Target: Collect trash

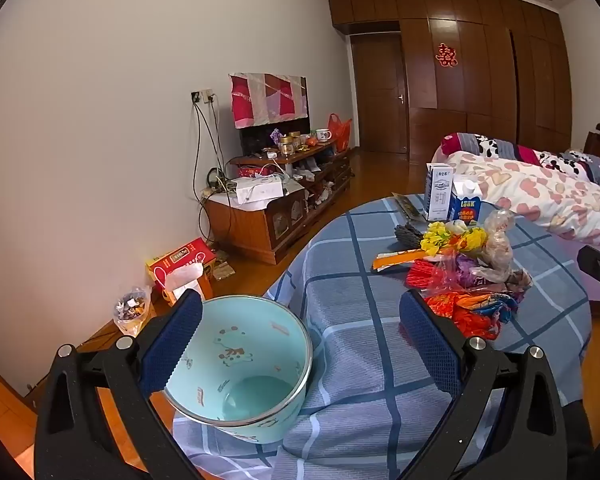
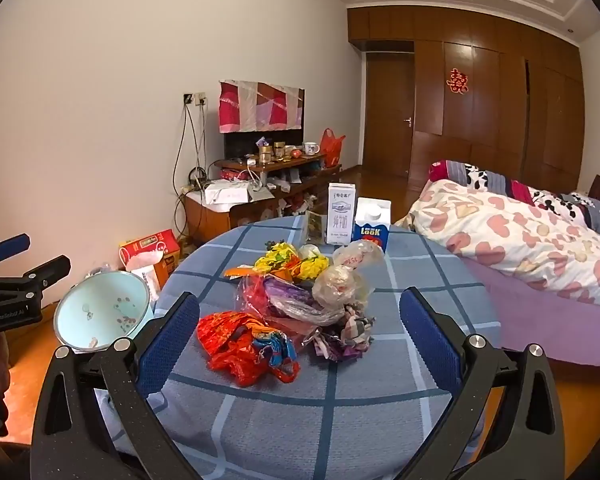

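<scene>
Both tools, left [image 1: 300, 340] and right [image 2: 300, 336], gape empty before pickup; next, grab the red bag [image 2: 240, 344] at twelve o'clock for the bin [image 1: 240, 364].

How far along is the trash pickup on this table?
Nothing looks collected yet: the light blue bin looks empty. Nothing is in hand; the left hand-held gripper and right hand-held gripper are open. The wrapper pile and two cartons remain on the table.
</scene>
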A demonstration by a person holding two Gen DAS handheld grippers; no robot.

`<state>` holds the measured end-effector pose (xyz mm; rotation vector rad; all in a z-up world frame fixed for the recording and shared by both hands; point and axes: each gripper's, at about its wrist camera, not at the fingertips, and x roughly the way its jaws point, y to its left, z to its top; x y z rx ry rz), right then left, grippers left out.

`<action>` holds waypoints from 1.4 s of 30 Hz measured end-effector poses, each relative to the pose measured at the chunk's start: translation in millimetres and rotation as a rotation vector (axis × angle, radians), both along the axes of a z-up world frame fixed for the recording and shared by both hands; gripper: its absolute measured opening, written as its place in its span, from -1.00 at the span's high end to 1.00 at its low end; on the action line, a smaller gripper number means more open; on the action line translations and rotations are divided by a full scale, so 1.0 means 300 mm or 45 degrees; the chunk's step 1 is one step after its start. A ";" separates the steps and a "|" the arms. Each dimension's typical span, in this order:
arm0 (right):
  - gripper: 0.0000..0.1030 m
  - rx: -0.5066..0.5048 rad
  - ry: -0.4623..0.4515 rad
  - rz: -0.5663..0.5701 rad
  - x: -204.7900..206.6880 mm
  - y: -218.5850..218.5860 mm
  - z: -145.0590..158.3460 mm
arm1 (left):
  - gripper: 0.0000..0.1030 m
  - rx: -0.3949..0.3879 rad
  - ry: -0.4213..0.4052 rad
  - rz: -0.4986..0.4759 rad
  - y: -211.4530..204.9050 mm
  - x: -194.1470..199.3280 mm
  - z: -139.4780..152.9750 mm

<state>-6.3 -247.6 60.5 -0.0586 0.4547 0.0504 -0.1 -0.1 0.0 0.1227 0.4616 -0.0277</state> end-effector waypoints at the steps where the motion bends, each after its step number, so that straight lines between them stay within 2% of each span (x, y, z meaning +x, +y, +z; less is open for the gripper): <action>1: -0.91 0.000 -0.001 -0.001 0.000 0.000 -0.001 | -0.88 0.003 0.000 0.000 -0.001 0.000 0.000; 16: -0.91 0.005 0.009 -0.006 0.006 0.017 -0.020 | -0.88 -0.002 -0.001 0.008 0.017 0.006 0.004; 24: -0.91 0.030 0.013 -0.006 0.015 -0.031 -0.014 | -0.88 -0.002 -0.001 0.010 0.014 0.005 0.001; 42: -0.91 0.029 0.023 -0.010 0.019 -0.038 -0.014 | -0.88 0.000 0.002 0.012 0.011 0.012 -0.006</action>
